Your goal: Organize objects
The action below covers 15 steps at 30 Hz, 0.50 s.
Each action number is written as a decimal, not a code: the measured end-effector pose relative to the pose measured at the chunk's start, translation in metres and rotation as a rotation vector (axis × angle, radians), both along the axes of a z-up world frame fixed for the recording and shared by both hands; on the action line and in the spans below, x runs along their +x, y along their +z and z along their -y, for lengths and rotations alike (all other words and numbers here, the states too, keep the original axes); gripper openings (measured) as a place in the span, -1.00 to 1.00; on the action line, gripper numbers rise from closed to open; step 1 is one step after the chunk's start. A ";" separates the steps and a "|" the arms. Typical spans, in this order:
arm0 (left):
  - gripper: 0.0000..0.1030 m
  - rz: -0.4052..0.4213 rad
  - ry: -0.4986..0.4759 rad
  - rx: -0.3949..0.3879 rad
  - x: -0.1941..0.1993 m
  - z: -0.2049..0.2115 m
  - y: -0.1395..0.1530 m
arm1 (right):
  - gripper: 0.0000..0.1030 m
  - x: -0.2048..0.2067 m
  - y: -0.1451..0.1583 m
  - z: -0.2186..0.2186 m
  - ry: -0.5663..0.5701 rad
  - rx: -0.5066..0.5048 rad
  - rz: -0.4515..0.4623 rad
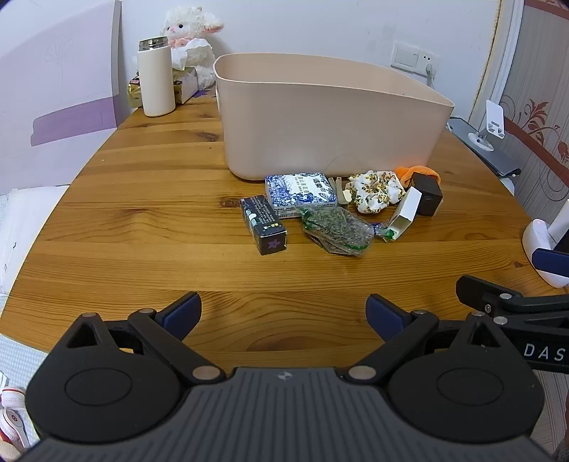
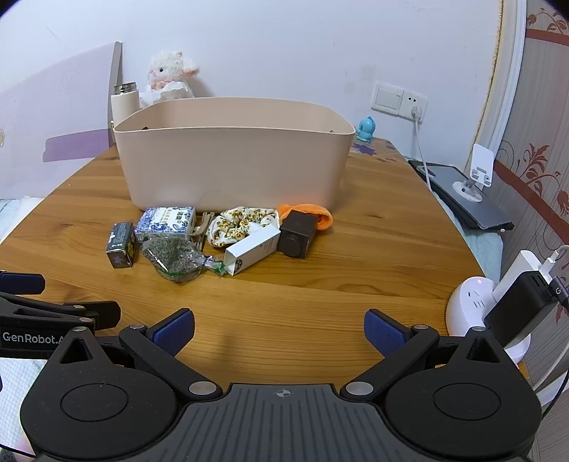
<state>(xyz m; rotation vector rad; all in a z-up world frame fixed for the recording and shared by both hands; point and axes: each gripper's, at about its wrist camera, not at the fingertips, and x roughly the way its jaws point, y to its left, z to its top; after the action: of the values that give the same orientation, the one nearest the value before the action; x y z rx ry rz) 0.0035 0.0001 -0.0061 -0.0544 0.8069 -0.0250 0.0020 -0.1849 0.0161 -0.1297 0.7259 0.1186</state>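
My left tongs (image 1: 283, 314) hang low over the near edge of the wooden desk (image 1: 142, 220), spread wide with nothing between the blue pads. My right tongs (image 2: 279, 330) hang beside them, also spread wide and holding nothing. Far back on the left a white bottle (image 1: 156, 81) with a silver cap stands up straight, and a fluffy toy lamb (image 1: 188, 28) sits behind it by the wall. In the middle of the desk stands a big pink tub (image 1: 330, 117), and I cannot see down inside it. All the little things lie in a bunch just in front of the tub. On the left of the bunch is a dark box (image 1: 263, 224) with a star on its end. Next to it is a blue and white box (image 1: 300, 193), touching it at the corner. A clear bag of dried green leaves (image 1: 336, 231) lies in front of the blue and white box and leans on it. Then comes a tan hair clip (image 2: 201, 227), close to the tub. Beside it is a flowery scrunchie (image 2: 242, 222). A white box (image 2: 250, 250) lies on its side, tipped against the scrunchie. A dark brown cube (image 2: 297, 234) sits at the right end, touching the white box. An orange cloth (image 2: 309, 213) peeks out behind the cube. Far right, a white plug tower (image 2: 469, 305) stands at the desk edge.
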 end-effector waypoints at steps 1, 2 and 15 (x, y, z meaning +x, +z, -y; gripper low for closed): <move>0.92 0.001 0.000 0.001 0.000 0.000 0.000 | 1.00 0.000 0.000 0.000 0.000 0.000 0.000; 0.92 0.001 0.000 0.001 0.000 0.000 0.000 | 1.00 0.000 0.000 0.000 0.000 0.000 0.000; 0.92 -0.016 0.000 0.000 0.007 -0.003 -0.005 | 1.00 0.008 -0.003 -0.002 0.003 -0.009 -0.017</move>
<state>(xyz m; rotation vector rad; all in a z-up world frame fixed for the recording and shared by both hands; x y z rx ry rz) 0.0108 0.0027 -0.0108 -0.0548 0.8232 -0.0243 0.0104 -0.1825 0.0127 -0.1385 0.7434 0.1191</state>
